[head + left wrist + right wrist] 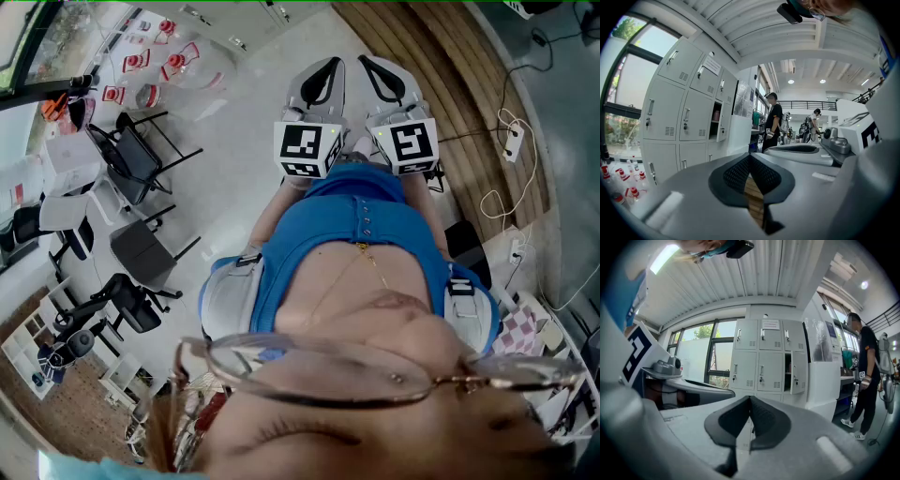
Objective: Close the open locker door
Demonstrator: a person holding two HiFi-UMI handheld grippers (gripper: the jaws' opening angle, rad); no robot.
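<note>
Left gripper point(750, 156) and right gripper point(751, 399) both pinched shut, empty, well short of locker bank point(746, 363). Open locker door point(798, 373) ajar at bank's right column, middle row. Risks: closed tips skidding off door edge; hard shove, door bouncing back open.

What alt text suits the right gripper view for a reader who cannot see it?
The right gripper, jaws shut and empty, points toward white lockers with one door open. A person in black stands at right.
</note>
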